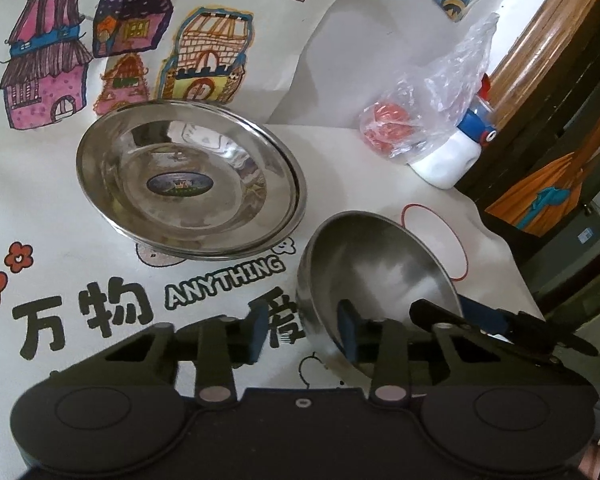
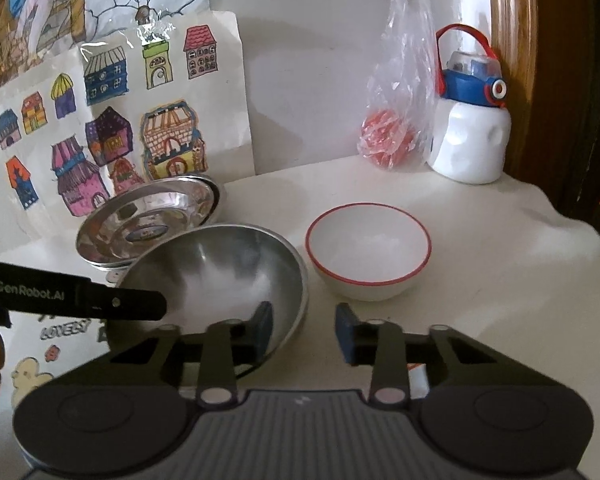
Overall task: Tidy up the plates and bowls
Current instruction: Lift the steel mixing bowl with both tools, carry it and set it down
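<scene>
A steel bowl (image 1: 380,264) (image 2: 228,268) sits tilted on the table. My left gripper (image 1: 304,334) is open and straddles its near left rim, one pad inside the bowl, one outside. My right gripper (image 2: 304,330) is open and straddles the bowl's right rim the same way. Stacked steel plates (image 1: 188,176) (image 2: 148,220) lie behind and left of the bowl. A white bowl with a red rim (image 2: 368,252) stands to its right; only its red rim (image 1: 452,232) shows behind the steel bowl in the left wrist view.
A clear plastic bag with a red ball (image 2: 388,136) (image 1: 392,128) and a white bottle with a blue cap (image 2: 472,128) (image 1: 456,156) stand at the back right. Drawings lean on the back wall (image 2: 120,120). The table edge (image 2: 580,240) drops off at the right.
</scene>
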Demonstrator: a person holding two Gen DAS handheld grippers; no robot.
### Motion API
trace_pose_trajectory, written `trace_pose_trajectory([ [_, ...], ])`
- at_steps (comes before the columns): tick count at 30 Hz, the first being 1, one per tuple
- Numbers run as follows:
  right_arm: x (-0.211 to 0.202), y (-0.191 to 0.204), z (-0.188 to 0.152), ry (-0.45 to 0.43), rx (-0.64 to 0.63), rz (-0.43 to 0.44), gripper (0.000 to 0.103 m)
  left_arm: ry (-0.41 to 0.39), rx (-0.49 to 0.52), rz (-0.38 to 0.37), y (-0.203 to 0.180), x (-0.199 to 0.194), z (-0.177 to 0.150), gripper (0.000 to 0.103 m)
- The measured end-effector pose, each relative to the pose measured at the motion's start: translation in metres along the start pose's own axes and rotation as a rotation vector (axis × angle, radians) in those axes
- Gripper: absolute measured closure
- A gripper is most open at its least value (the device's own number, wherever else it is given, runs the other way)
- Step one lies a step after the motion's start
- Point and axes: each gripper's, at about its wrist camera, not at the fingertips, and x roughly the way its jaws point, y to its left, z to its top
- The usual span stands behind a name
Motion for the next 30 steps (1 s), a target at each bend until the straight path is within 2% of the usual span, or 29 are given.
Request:
trace_pose_trajectory([
  [1,0.0,0.001,0.0,0.005,0.007,0.009,0.081,-0.001,0.002,-0.004,-0.001,-0.001,0.0,0.072],
  [3,-0.001,0.004,0.001,0.019,0.023,0.015,0.084,0.0,0.01,-0.015,-0.003,-0.002,-0.001,0.08],
  [8,-0.008,0.012,-0.001,0.045,0.057,0.019,0.088,0.01,0.029,0.0,-0.005,-0.007,-0.009,0.081],
  [13,-0.02,0.023,-0.009,0.086,0.1,0.106,0.09,0.01,0.012,0.017,0.004,-0.025,-0.016,0.086],
  [19,-0.038,0.063,-0.016,0.119,0.041,0.173,0.09,-0.005,-0.058,0.034,0.033,-0.066,-0.034,0.089],
  [24,-0.053,0.095,-0.023,0.17,0.002,0.245,0.09,-0.012,-0.07,0.09,0.05,-0.107,-0.05,0.089],
  [30,-0.072,0.127,-0.038,0.235,-0.044,0.313,0.09,0.048,-0.083,0.157,0.069,-0.148,-0.072,0.089],
])
